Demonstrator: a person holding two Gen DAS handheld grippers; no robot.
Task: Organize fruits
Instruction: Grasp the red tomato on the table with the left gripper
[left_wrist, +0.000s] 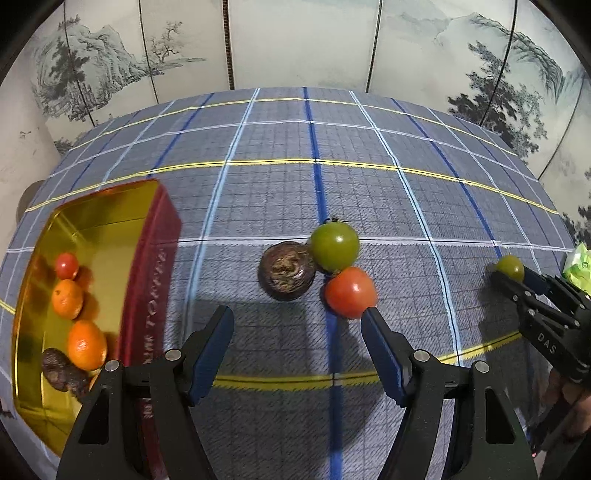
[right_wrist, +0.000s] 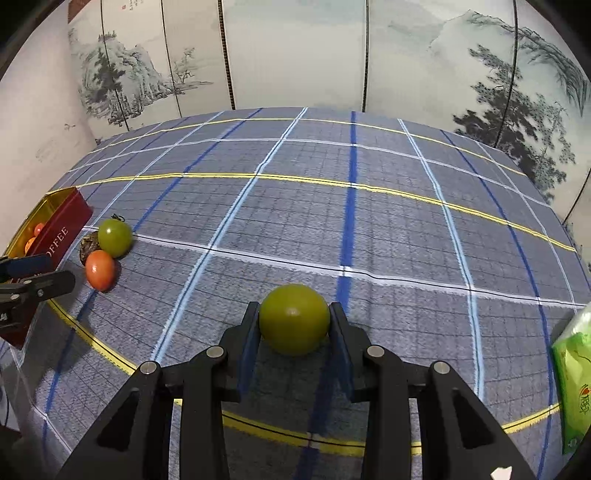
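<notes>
My right gripper is shut on a green tomato and holds it just above the checked cloth; in the left wrist view that same tomato sits at the tip of the right gripper, far right. My left gripper is open with nothing between its fingers. Just beyond it lie a red tomato, a larger green tomato and a dark brown round fruit, all touching. The red tomato lies close to the right fingertip. To the left stands a red tin with a gold inside.
The tin holds a small red tomato, two oranges and a brown lumpy fruit. A green packet lies at the table's right edge. A painted folding screen stands behind the blue checked tablecloth.
</notes>
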